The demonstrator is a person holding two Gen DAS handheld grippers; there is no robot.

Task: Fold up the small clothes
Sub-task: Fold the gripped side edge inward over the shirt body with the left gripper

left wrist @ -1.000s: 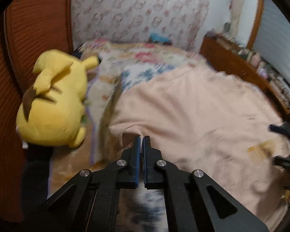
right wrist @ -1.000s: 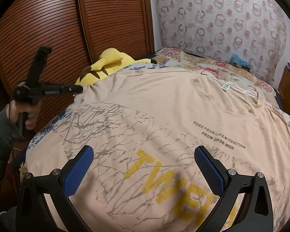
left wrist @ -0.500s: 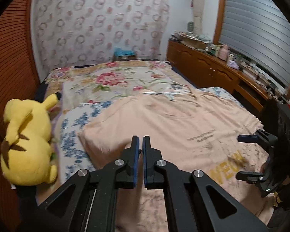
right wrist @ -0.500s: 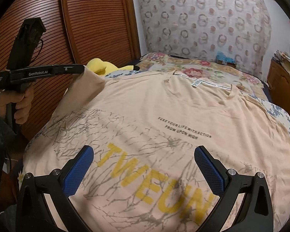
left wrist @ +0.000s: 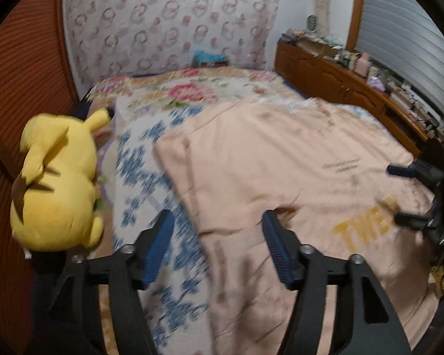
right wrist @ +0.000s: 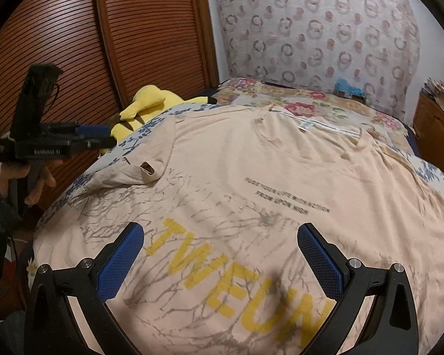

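Observation:
A peach T-shirt (right wrist: 281, 183) with yellow letters and grey branch print lies spread face up on the bed; it also shows in the left wrist view (left wrist: 281, 159). Its left sleeve (right wrist: 145, 159) is folded inward onto the body. My left gripper (left wrist: 217, 227) is open and empty, above the shirt's left edge near the sleeve. From the right wrist view the left gripper (right wrist: 94, 136) hangs off the bed's left side. My right gripper (right wrist: 220, 239) is open and empty, over the shirt's lower printed part. It shows in the left wrist view (left wrist: 399, 195) at the right edge.
A yellow plush toy (left wrist: 56, 183) lies at the bed's left edge, beside the slatted wooden wardrobe (right wrist: 133, 29). A floral bedsheet (left wrist: 151, 159) covers the bed. A wooden cabinet (left wrist: 355, 88) with clutter stands on the right, near the window blind.
My left gripper has opened and let go of the sleeve, which now lies folded onto the shirt. The left gripper has pulled back to the left. The right gripper stays open over the print.

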